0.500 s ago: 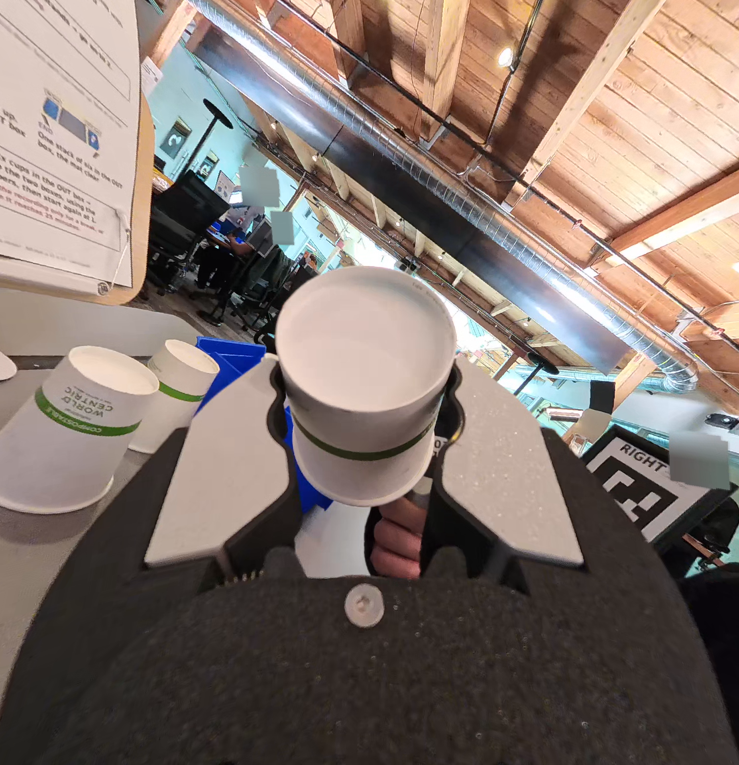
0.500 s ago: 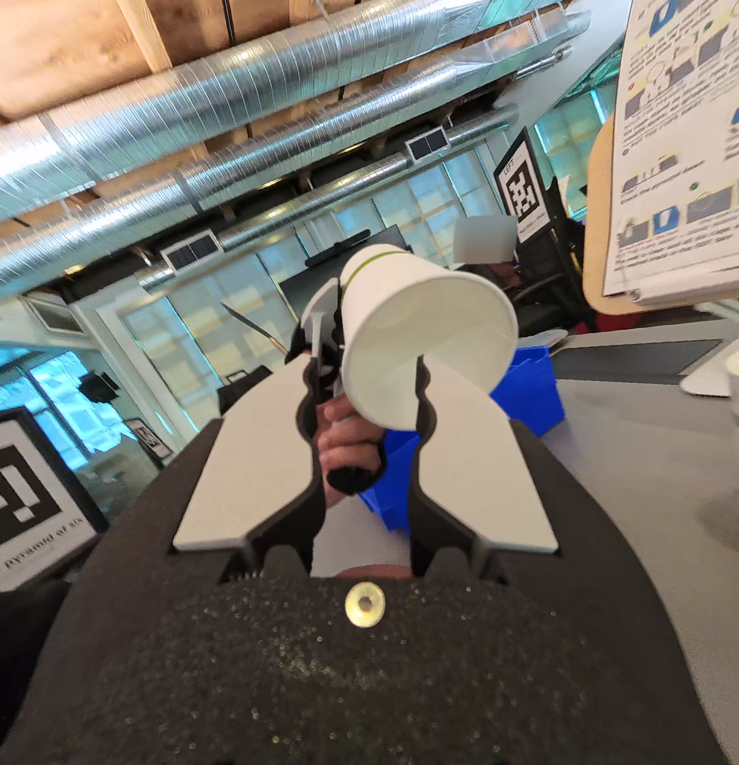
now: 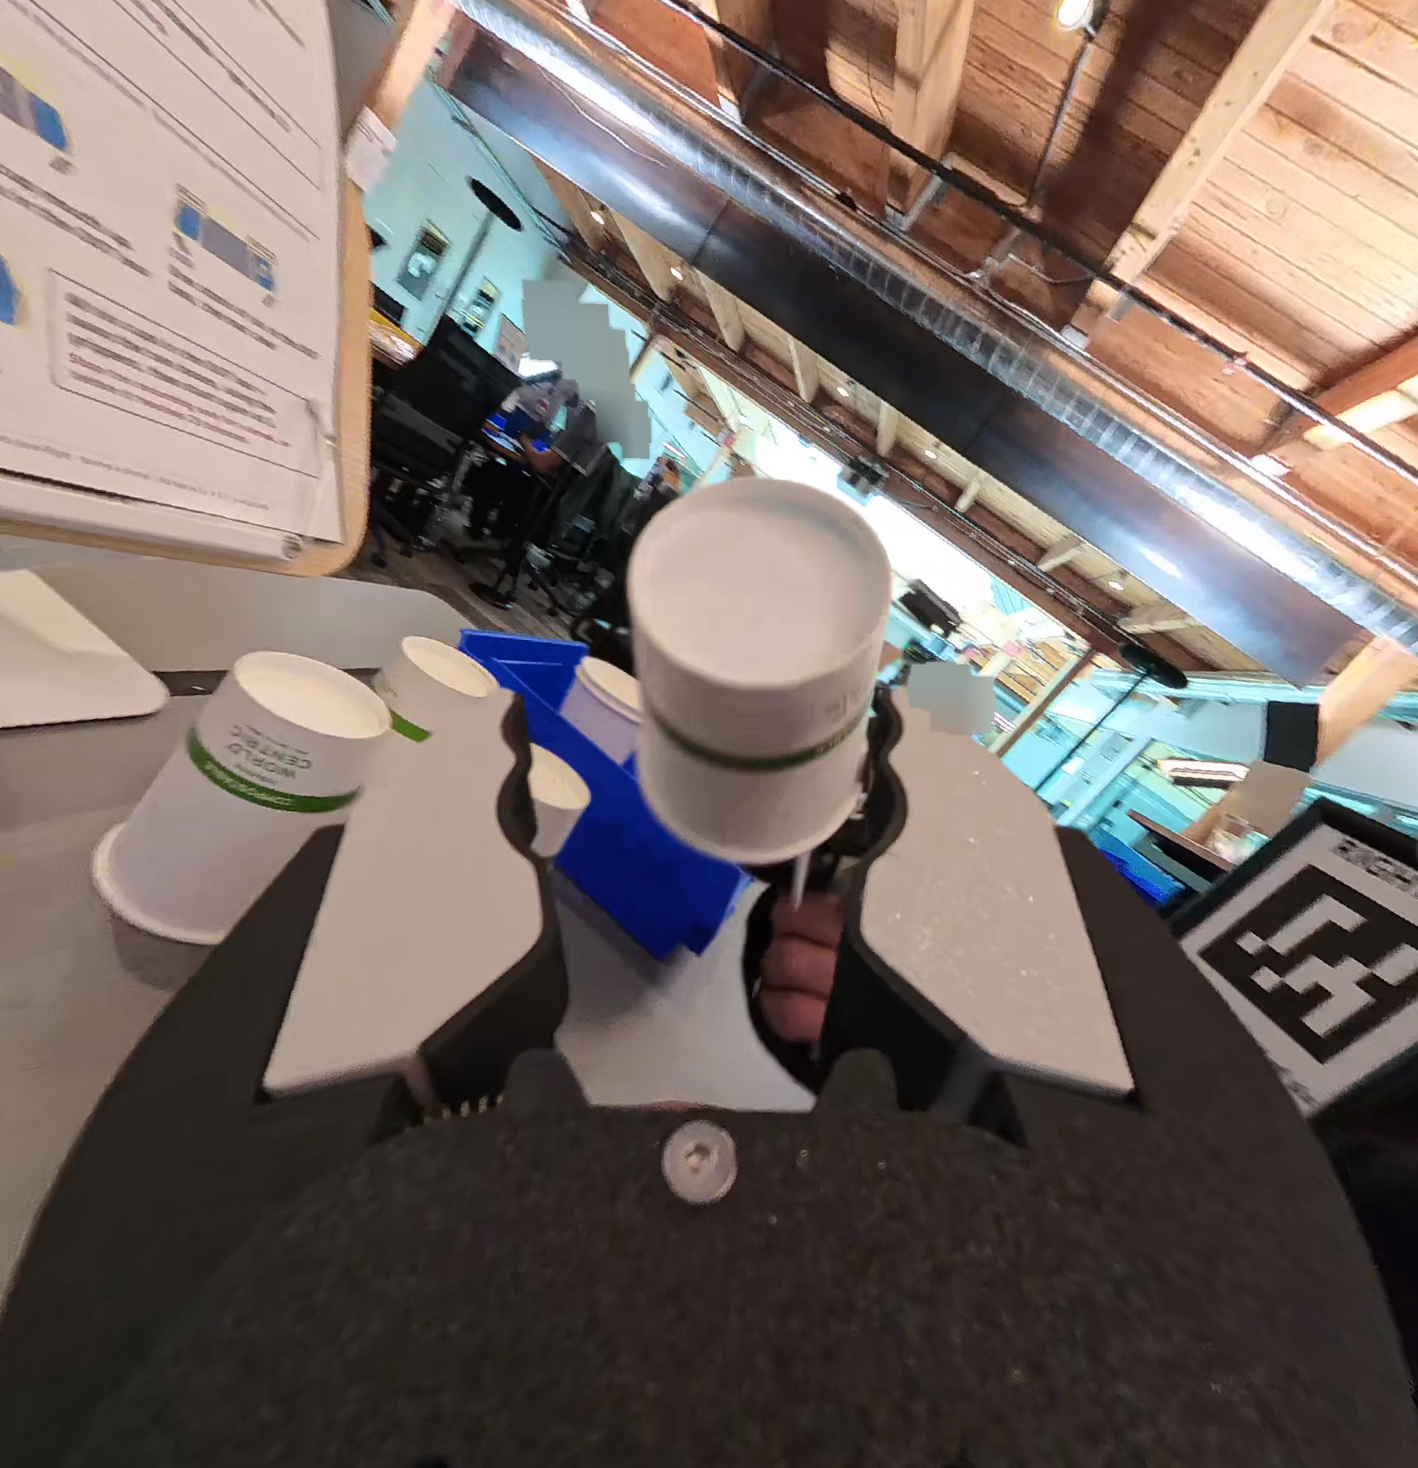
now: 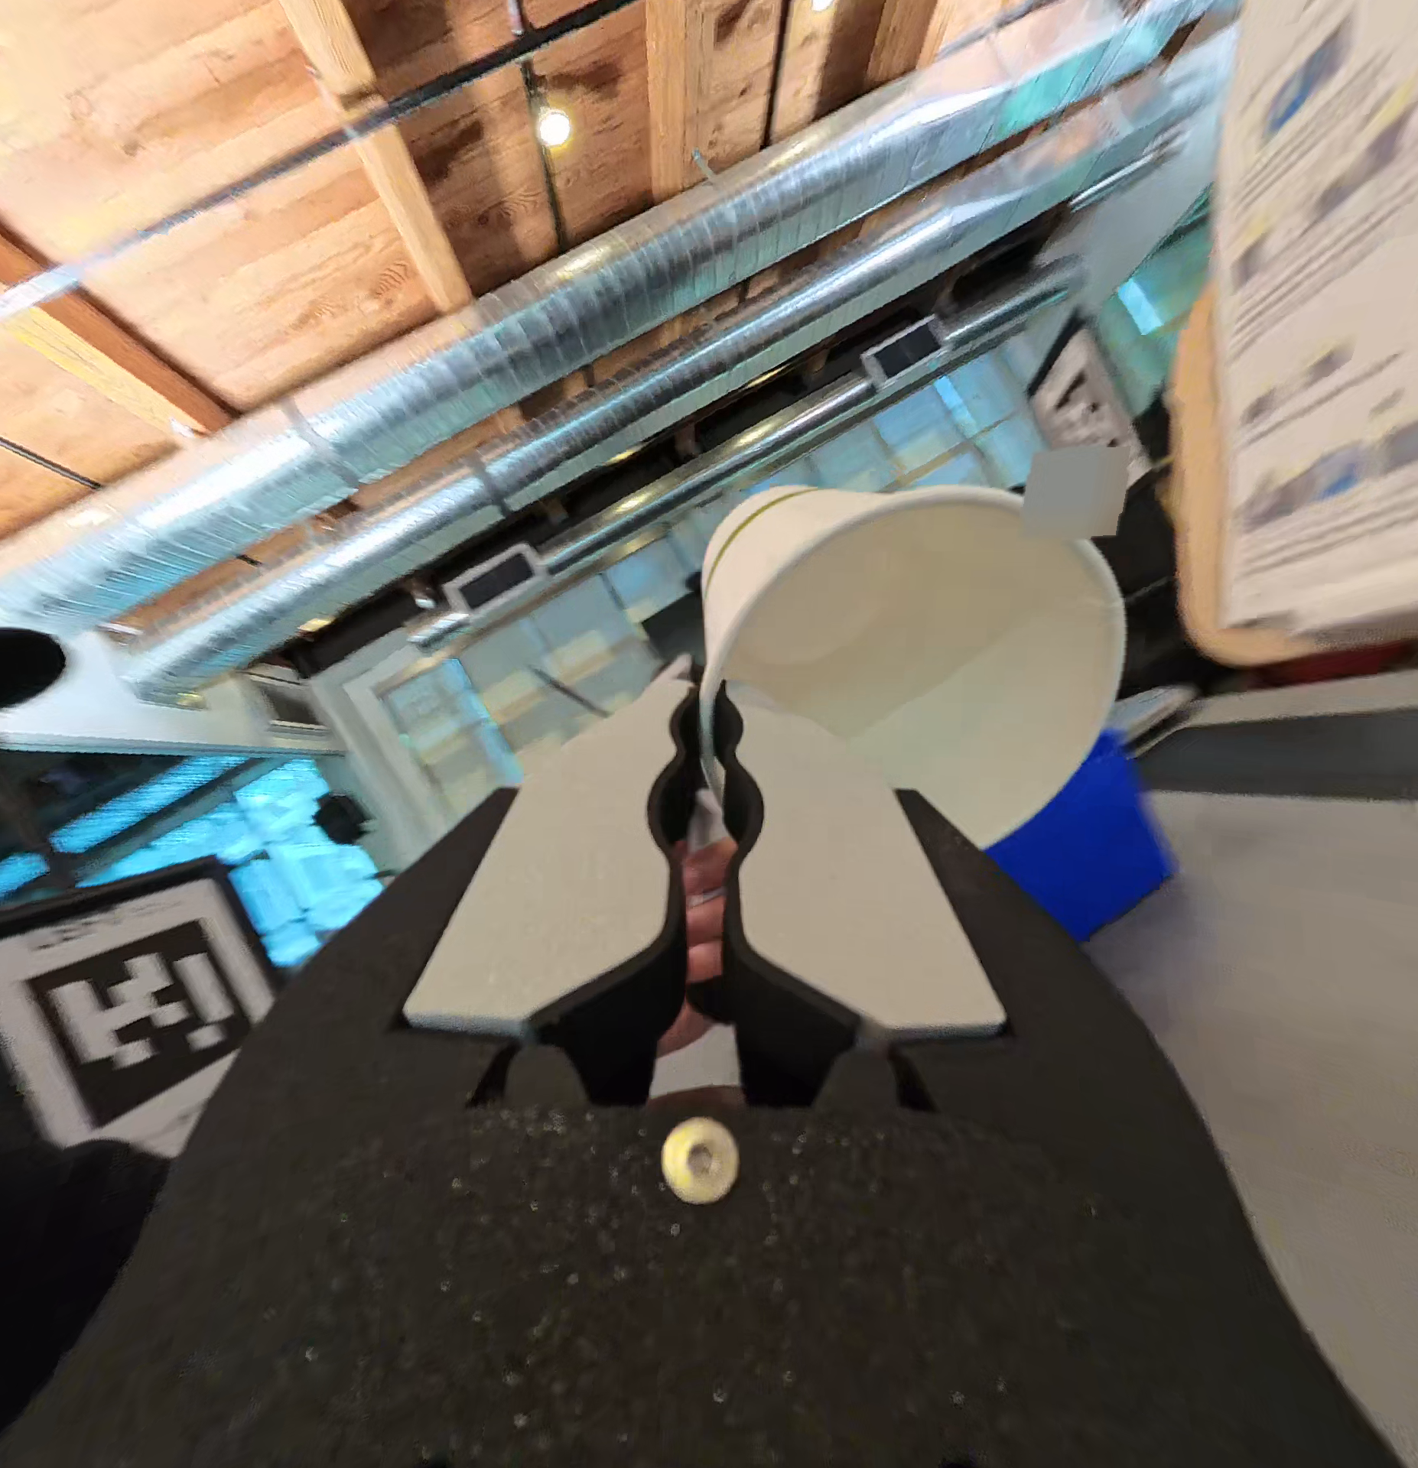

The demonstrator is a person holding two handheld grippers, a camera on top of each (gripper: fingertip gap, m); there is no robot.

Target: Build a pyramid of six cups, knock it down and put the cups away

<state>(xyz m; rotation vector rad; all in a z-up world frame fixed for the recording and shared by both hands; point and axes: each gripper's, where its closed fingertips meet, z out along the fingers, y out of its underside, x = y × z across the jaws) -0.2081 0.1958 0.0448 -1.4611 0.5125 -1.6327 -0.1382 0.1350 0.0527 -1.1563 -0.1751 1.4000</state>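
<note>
A white paper cup with a green band [image 3: 757, 675] hangs in the air, its base turned to the left wrist view. My left gripper [image 3: 702, 731] is open, its fingers standing apart on either side of the cup. My right gripper [image 4: 706, 715] is shut on the cup's [image 4: 912, 659] wall at the rim, one finger inside and one outside. Two more cups stand upside down on the grey table, one near [image 3: 237, 786] and one farther [image 3: 432, 687]. Two others [image 3: 602, 707] show at the blue bin [image 3: 634, 866].
A clipboard with an instruction sheet [image 3: 157, 262] stands at the table's back; it also shows in the right wrist view [image 4: 1326, 318]. The blue bin [image 4: 1079, 842] sits under the held cup. A black-and-white marker board [image 3: 1326, 969] is at the right. A person's hand [image 3: 797, 953] shows behind the cup.
My left gripper has opened off the cup. My right gripper has closed on the cup's rim wall. More cups and the blue bin have come into the left wrist view.
</note>
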